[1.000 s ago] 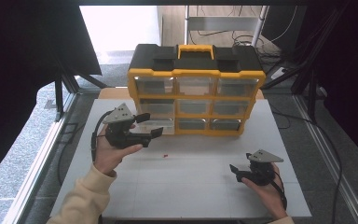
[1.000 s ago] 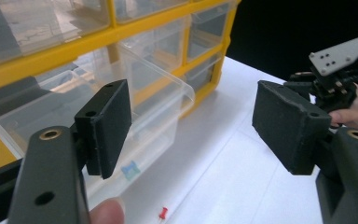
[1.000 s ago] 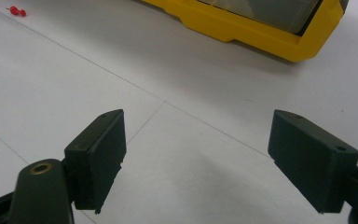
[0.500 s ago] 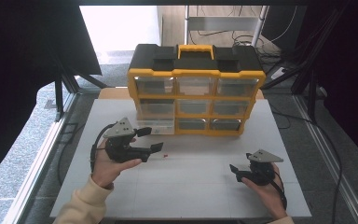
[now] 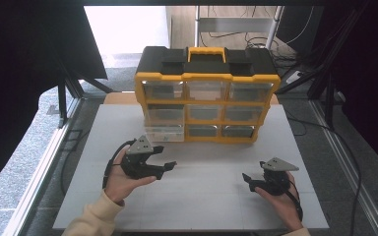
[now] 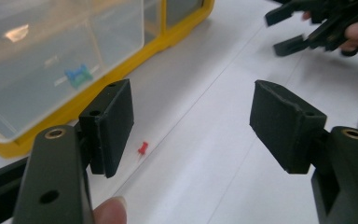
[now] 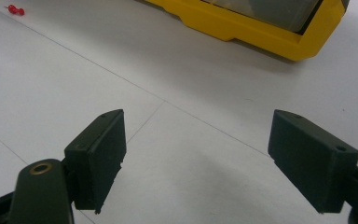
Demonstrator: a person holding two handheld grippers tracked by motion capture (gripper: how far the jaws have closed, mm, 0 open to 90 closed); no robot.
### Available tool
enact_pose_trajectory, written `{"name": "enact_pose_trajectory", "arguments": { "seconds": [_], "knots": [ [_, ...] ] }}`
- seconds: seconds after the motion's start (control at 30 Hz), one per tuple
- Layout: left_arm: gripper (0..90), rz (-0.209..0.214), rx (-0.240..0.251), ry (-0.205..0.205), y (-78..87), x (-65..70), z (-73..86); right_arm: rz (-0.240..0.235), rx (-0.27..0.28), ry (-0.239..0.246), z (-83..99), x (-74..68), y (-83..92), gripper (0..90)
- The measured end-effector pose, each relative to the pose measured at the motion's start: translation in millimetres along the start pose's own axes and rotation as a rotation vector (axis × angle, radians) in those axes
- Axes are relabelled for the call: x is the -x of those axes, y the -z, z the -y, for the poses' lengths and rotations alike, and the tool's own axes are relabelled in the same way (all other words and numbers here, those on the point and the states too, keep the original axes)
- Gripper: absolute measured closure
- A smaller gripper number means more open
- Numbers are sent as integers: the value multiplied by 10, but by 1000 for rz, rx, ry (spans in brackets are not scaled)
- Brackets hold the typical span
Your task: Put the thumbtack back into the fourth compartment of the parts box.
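A small red push pin (image 6: 142, 149) lies on the white table, just in front of the organizer's yellow base. My left gripper (image 6: 198, 126) is open and hangs low over the table, with the pin beside its left pad and nothing between the jaws. From above, the left gripper (image 5: 166, 168) points right, in front of the bottom-left drawer (image 5: 165, 132), which stands slightly pulled out. My right gripper (image 5: 248, 181) rests open near the table's front right and points left. In the right gripper view, its jaws (image 7: 196, 154) are empty and the pin (image 7: 15, 9) lies far off.
A yellow and black organizer (image 5: 206, 98) with clear drawers stands at the back of the white table (image 5: 206, 211). One clear drawer holds a small blue-green piece (image 6: 79, 75). A metal rail (image 5: 44, 162) runs along the left table edge.
My left gripper has sunk toward the table and come nearer the person, slightly to the right. The right gripper has stayed where it was.
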State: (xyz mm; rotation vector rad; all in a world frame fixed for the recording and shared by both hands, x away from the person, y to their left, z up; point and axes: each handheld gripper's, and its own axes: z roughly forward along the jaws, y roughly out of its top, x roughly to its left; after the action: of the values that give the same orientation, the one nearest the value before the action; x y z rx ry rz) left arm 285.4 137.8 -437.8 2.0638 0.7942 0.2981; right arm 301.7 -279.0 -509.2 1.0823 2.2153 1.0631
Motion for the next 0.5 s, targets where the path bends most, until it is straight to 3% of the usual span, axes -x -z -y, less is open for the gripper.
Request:
{"name": "enact_pose_trajectory", "arguments": {
  "seconds": [0.3,0.5],
  "knots": [
    [304,-36,-61,16,-241,-110,87,0,-3,5,1,-1,-3,196],
    [305,-39,-100,0,-396,-135,134,1,-4,5,1,-4,-2,196]
  ]
}}
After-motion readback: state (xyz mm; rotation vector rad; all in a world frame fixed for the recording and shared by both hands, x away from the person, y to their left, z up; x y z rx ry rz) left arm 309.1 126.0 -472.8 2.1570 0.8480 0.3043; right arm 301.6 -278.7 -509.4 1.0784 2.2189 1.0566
